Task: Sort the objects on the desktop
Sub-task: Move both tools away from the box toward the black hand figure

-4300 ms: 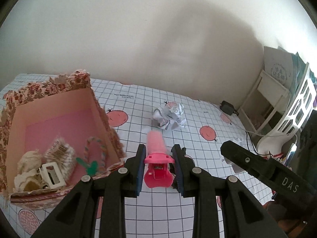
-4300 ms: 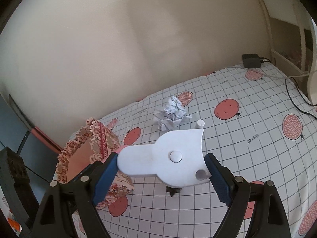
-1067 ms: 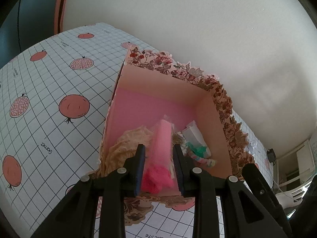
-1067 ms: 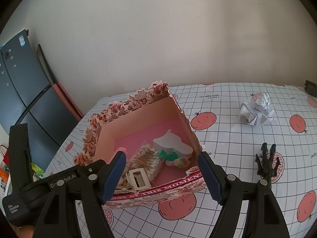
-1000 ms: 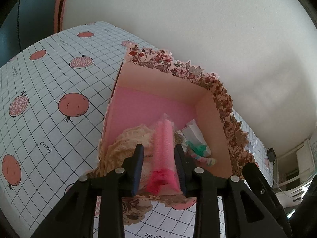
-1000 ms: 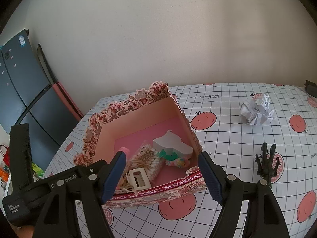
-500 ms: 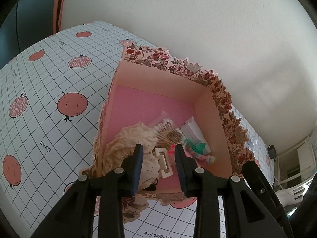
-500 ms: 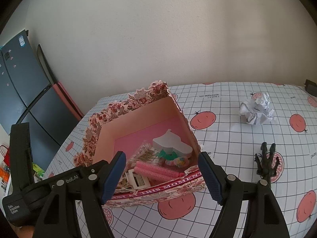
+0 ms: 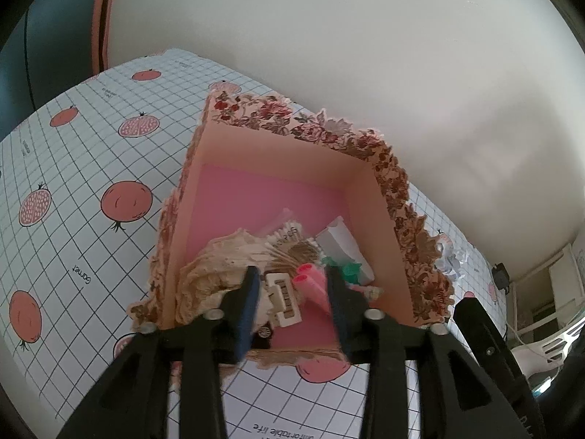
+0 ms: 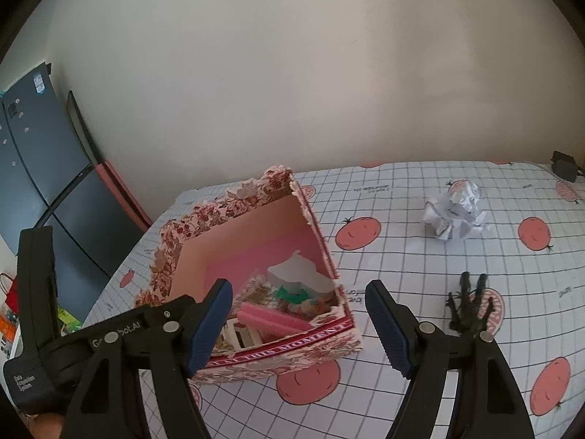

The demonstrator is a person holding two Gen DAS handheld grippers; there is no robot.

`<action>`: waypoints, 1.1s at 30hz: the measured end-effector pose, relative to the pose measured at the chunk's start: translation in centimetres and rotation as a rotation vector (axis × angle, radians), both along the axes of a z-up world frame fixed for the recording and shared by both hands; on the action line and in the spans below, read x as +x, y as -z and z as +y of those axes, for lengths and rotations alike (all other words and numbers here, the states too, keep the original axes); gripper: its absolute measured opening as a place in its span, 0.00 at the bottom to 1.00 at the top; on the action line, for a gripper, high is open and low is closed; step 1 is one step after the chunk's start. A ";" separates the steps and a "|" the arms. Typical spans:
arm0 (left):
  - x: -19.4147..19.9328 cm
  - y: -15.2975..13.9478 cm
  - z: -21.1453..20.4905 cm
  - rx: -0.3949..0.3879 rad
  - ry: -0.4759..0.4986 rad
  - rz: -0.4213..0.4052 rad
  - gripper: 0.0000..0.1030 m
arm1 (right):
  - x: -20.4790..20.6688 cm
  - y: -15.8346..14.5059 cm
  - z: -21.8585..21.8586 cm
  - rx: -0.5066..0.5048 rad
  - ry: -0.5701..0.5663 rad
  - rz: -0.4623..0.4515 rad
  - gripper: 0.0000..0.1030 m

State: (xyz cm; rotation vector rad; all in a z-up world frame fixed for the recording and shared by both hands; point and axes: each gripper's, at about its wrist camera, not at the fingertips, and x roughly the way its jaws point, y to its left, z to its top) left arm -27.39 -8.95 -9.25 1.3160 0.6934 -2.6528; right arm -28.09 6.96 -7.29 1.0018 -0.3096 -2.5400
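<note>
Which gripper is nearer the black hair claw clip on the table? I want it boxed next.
Right. The right gripper hovers open just left of the black claw clip; the left gripper is over the floral box.

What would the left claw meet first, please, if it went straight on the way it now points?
Most likely the white hair clip lying in the floral box, with the pink hair roller just beside it; the left claw is open and empty above them, though depth is unclear.

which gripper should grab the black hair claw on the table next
Right. The right gripper is open and empty with the black hair claw just off its right finger; the left gripper hangs over the floral box.
</note>
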 end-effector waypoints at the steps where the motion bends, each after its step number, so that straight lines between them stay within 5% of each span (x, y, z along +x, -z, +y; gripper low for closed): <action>1: 0.1 -0.2 0.3 -0.004 0.003 0.007 0.45 | 0.1 -0.1 0.4 0.001 0.004 0.002 0.75; 13: 0.3 -2.1 4.0 -0.053 0.046 0.056 0.59 | 0.5 -1.2 6.0 -0.023 0.095 0.015 0.75; 33: 0.5 -4.2 12.3 -0.153 0.191 0.150 0.66 | 0.6 -1.1 15.3 -0.049 0.258 -0.062 0.75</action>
